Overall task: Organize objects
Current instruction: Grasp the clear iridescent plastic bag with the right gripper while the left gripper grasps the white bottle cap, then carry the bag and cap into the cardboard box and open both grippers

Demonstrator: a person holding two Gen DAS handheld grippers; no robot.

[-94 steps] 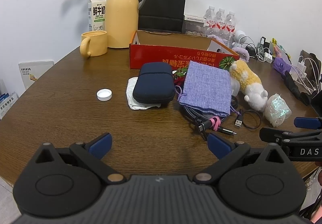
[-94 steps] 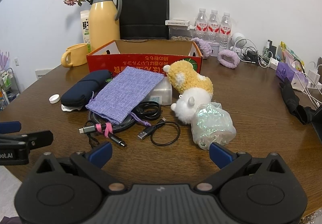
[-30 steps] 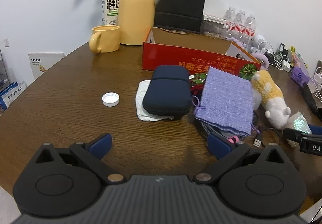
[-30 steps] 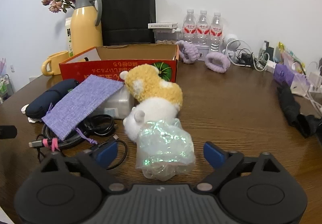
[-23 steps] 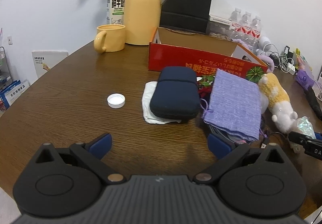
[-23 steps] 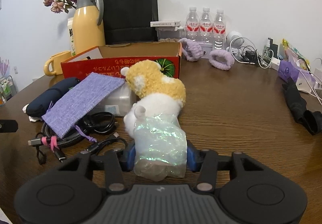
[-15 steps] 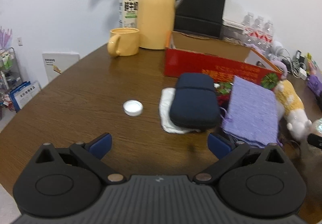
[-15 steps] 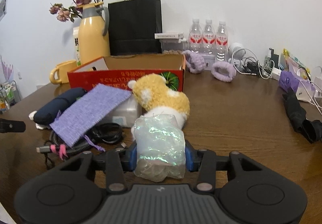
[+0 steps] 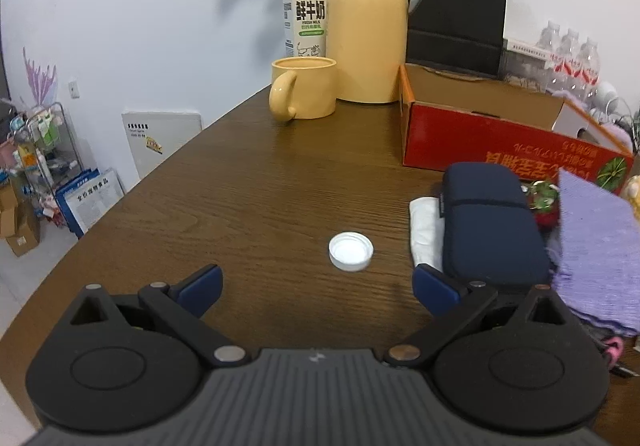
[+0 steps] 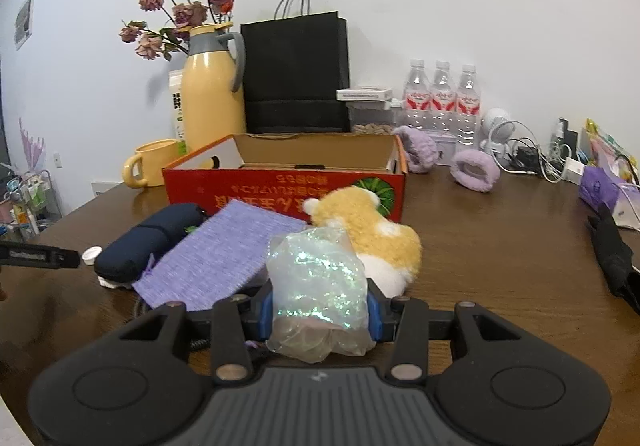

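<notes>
I see my right gripper [image 10: 320, 312] tilted slightly down, clamped on the iridescent plastic bag [image 10: 318, 286], red box [image 10: 286, 185] ahead. Left gripper [image 9: 318, 286] spread wide, angled down, white bottle cap [image 9: 351, 250] just ahead.

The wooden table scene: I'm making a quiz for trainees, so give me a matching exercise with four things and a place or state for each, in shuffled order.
Things:
1. iridescent crinkly plastic bag
2. small white bottle cap
3. yellow ceramic mug
4. navy zip case

Places or states:
A. beside the tall yellow thermos jug
B. lying partly on a white cloth
C. clamped in the right gripper
D. alone on bare wood ahead of the open left gripper

Pairs: 1-C, 2-D, 3-A, 4-B
</notes>
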